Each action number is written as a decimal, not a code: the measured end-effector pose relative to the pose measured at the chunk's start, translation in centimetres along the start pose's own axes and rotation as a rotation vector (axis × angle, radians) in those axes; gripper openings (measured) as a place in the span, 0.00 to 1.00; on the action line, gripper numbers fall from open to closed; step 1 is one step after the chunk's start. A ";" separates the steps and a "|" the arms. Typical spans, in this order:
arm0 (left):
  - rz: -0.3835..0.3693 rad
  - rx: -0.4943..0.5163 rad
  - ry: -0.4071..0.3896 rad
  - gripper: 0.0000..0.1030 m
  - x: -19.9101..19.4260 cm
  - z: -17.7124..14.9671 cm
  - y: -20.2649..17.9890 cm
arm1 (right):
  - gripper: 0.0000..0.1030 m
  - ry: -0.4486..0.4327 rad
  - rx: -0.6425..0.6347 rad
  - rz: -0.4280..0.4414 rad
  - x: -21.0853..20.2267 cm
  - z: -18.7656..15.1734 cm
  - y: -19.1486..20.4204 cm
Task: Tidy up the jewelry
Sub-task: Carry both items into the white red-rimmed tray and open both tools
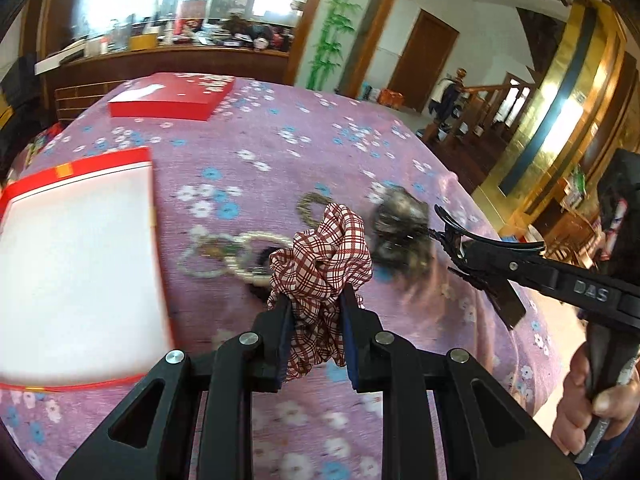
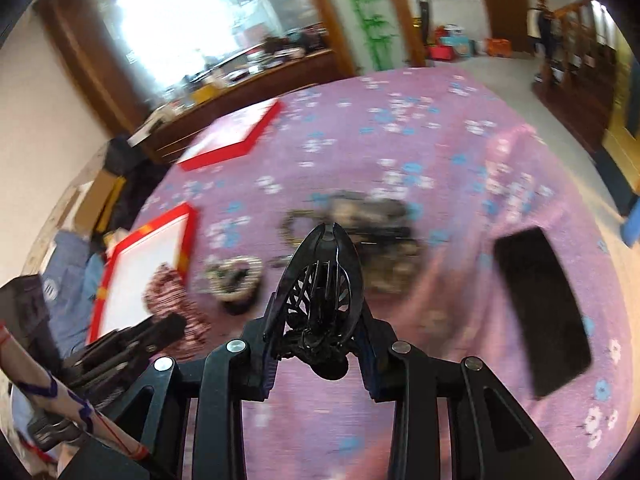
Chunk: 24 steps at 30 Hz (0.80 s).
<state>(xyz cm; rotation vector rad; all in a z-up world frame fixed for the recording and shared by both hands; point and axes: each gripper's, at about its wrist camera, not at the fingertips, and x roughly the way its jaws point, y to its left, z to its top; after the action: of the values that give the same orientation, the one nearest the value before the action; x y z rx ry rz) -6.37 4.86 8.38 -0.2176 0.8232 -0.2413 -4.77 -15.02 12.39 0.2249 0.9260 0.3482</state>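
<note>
left fingers [image 1: 276, 320] pinch the plaid scrunchie [image 1: 320, 256]; right gripper [image 2: 316, 320] clamps the black hair claw [image 2: 320, 276].

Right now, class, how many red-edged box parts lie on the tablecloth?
2: the open box at the left edge, by the plaid scrunchie in the left gripper; the lid at the far side.
</note>
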 end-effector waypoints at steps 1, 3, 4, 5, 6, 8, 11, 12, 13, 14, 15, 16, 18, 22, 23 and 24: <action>0.008 -0.011 -0.006 0.20 -0.4 0.1 0.8 | 0.35 0.006 -0.019 0.017 0.3 0.2 1.2; 0.035 -0.035 -0.020 0.20 -1.3 0.3 2.8 | 0.35 0.018 -0.056 0.046 1.0 0.6 3.7; 0.052 -0.048 -0.027 0.20 -1.8 0.4 4.1 | 0.35 0.026 -0.074 0.057 1.6 0.9 5.0; 0.066 -0.059 -0.031 0.20 -2.2 0.6 5.3 | 0.35 0.033 -0.091 0.066 2.2 1.2 6.2; 0.079 -0.067 -0.033 0.20 -2.5 0.7 6.3 | 0.35 0.044 -0.112 0.076 3.0 1.5 7.7; 0.115 -0.089 -0.036 0.20 -3.1 1.1 8.7 | 0.35 0.064 -0.139 0.099 4.5 2.1 10.3; 0.167 -0.126 -0.035 0.20 -4.0 2.0 12.9 | 0.35 0.094 -0.179 0.125 6.9 2.9 13.6; 0.185 -0.143 -0.033 0.20 -4.2 2.4 14.5 | 0.35 0.107 -0.193 0.136 8.0 3.2 15.0; 0.200 -0.155 -0.029 0.20 -4.3 2.8 15.7 | 0.35 0.117 -0.202 0.146 8.9 3.5 16.0; 0.212 -0.172 -0.025 0.20 -4.3 3.3 17.5 | 0.35 0.130 -0.210 0.154 9.8 3.8 17.0; 0.221 -0.187 -0.021 0.20 -4.4 3.6 18.7 | 0.35 0.147 -0.213 0.161 10.9 4.1 17.9; 0.234 -0.203 -0.014 0.20 -4.4 4.0 19.9 | 0.35 0.161 -0.216 0.175 12.0 4.4 18.9; 0.254 -0.225 0.002 0.20 -4.1 4.6 22.4 | 0.35 0.188 -0.221 0.194 14.1 4.9 20.7; 0.291 -0.264 0.026 0.20 -3.2 6.0 26.4 | 0.35 0.213 -0.240 0.212 18.2 5.7 24.3; 0.298 -0.271 0.031 0.20 -2.9 6.2 26.9 | 0.35 0.216 -0.244 0.212 19.0 5.9 24.9; 0.313 -0.285 0.037 0.20 -2.6 6.4 27.7 | 0.35 0.221 -0.246 0.211 20.0 6.2 25.5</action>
<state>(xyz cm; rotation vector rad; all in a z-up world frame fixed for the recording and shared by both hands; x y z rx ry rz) 0.25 32.61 6.57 -0.3475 0.9149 0.1686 6.25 15.99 9.78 0.0573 1.0687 0.6876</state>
